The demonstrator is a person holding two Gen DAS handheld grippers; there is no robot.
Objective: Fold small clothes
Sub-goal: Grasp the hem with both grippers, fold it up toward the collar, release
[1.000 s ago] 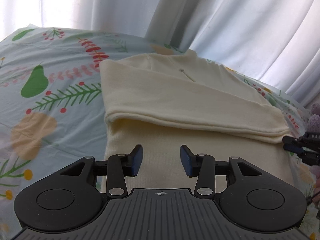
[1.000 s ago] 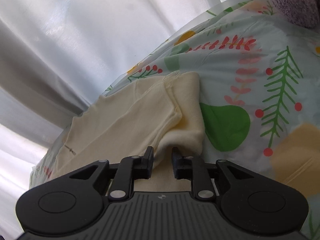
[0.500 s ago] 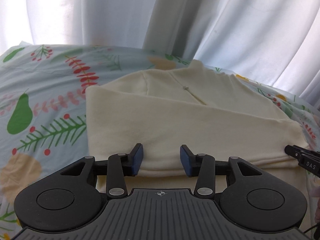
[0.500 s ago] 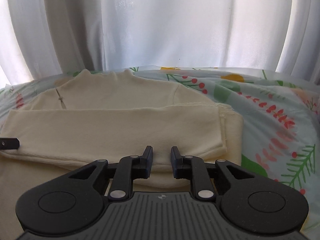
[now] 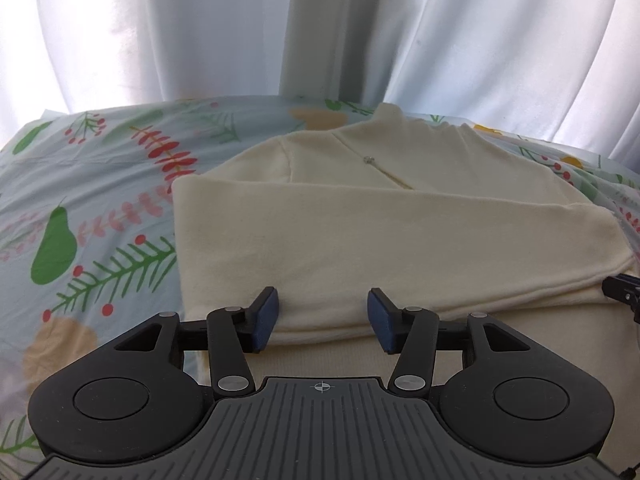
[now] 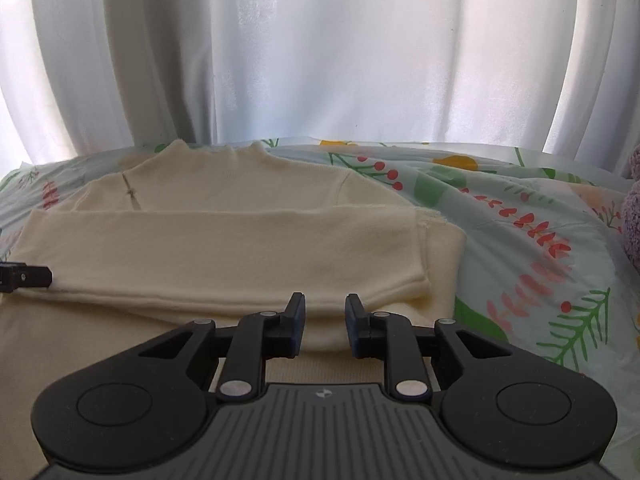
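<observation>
Sleeve laid across cream knit sweater [image 5: 360, 240], lower centre of frame.
Left tool [image 5: 322, 321] opening, releasing fold; right tool [image 6: 322, 325] narrowly parted, empty.

bedsheet [image 5: 100, 216]: pale blue, printed with leaves, pears, red berries | curtains [image 6: 320, 60]: white, sheer, backlit | plush item [image 6: 633, 220]: purple, far right edge

The sweater [image 5: 360, 240] is showing a plain cream colour. The sheet [image 5: 100, 208] is showing pale blue with green pears and fir sprigs, red berries, pink leaves and peach blobs. The curtain [image 6: 320, 60] is looking white. The grippers' pads [image 5: 267, 318] are showing dark blue on black frames.
</observation>
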